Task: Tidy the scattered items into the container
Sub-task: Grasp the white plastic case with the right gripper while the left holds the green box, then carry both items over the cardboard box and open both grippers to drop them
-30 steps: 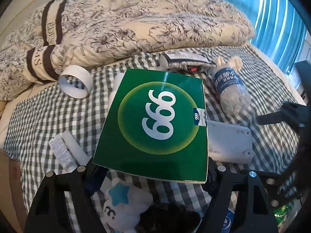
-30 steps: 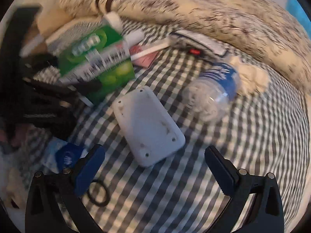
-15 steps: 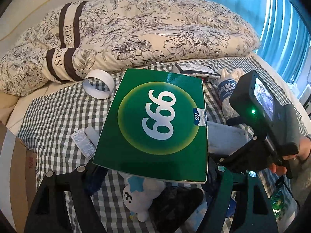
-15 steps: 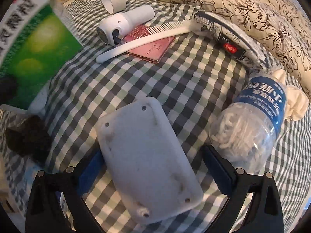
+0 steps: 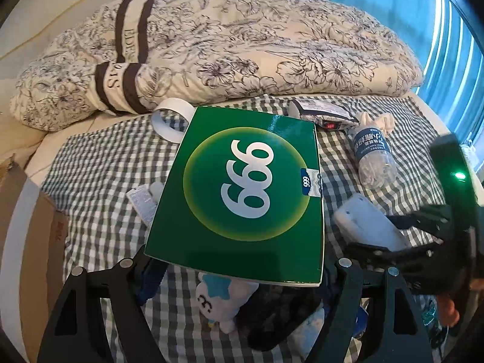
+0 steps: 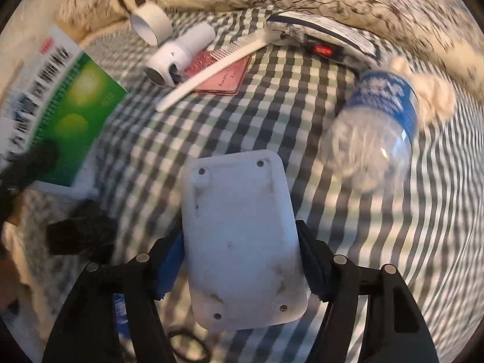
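Note:
My left gripper (image 5: 239, 275) is shut on a green "999" box (image 5: 242, 193) and holds it above the checked bedsheet. My right gripper (image 6: 242, 269) is shut on a white flat plastic case (image 6: 242, 242), with a finger pressed against each long side. The case also shows in the left wrist view (image 5: 369, 227), with the right gripper around it. The green box appears at the left of the right wrist view (image 6: 69, 124). A cardboard box (image 5: 33, 230) stands at the left edge of the bed.
On the sheet lie a water bottle (image 6: 375, 127), a white comb (image 6: 211, 66) over a pink card (image 6: 224, 75), a white tube-shaped device (image 6: 178, 51), a tape roll (image 6: 151, 21), a power strip (image 6: 320, 39), a plush toy (image 5: 220, 305), a black item (image 6: 78, 233). A folded floral quilt (image 5: 227, 48) lies behind.
My right gripper has closed in on the white case and now grips it. My left gripper has shifted with the green box still held.

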`<state>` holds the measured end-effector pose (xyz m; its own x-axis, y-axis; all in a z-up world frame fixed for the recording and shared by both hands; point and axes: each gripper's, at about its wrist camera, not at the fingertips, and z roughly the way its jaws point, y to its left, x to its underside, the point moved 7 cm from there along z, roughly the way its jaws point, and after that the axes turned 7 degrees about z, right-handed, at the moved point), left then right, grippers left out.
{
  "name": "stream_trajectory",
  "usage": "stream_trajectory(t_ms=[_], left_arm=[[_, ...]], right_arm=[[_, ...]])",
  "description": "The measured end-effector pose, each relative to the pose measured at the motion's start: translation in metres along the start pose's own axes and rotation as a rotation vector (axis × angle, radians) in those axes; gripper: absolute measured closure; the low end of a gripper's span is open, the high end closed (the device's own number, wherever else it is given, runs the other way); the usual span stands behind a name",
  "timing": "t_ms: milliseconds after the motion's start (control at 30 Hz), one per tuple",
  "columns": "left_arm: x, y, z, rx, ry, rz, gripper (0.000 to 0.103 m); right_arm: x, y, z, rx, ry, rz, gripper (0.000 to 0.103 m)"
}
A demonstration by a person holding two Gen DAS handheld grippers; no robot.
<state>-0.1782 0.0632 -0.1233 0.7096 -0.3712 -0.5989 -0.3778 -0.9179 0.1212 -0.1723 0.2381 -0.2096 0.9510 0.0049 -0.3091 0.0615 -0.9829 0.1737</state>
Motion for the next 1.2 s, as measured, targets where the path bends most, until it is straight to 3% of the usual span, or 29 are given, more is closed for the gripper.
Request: stream_trajectory(t_ms=[200,300,433,600,800,1000,1200], left_arm=[[0.005,0.007,-0.029,-0.047,-0.031,-0.055,0.023],[0.007,0.008,-0.052,-0.083,-0.051,-0.070,0.023],[0.012,0.008,-0.084,-0.129,-0.066,-0.077,0.023],[0.017,0.003,-0.119,-0.125,-0.082,-0.082,0.023],[0.020,0.009,-0.151,-0.124,-0.104,-0.095,0.023],[0.027,0.055,-0.187,-0.137,-0.145,-0.166,0.023],[0.041,0.142,-0.219,-0.235,-0.153,-0.235,0.023]], right_arm=[[0.029,-0.007,-0.062,-0.049,-0.134,0.151,0.037],[0.036,-0.001,-0.093,-0.021,-0.217,0.185,0.037],[0.020,0.010,-0.113,0.025,-0.296,0.214,0.037],[0.037,0.017,-0.163,0.063,-0.350,0.218,0.037],[0.057,0.030,-0.191,0.057,-0.363,0.212,0.037],[0.061,0.067,-0.216,0.054,-0.388,0.176,0.037],[0.034,0.151,-0.228,0.012,-0.414,0.069,0.037]])
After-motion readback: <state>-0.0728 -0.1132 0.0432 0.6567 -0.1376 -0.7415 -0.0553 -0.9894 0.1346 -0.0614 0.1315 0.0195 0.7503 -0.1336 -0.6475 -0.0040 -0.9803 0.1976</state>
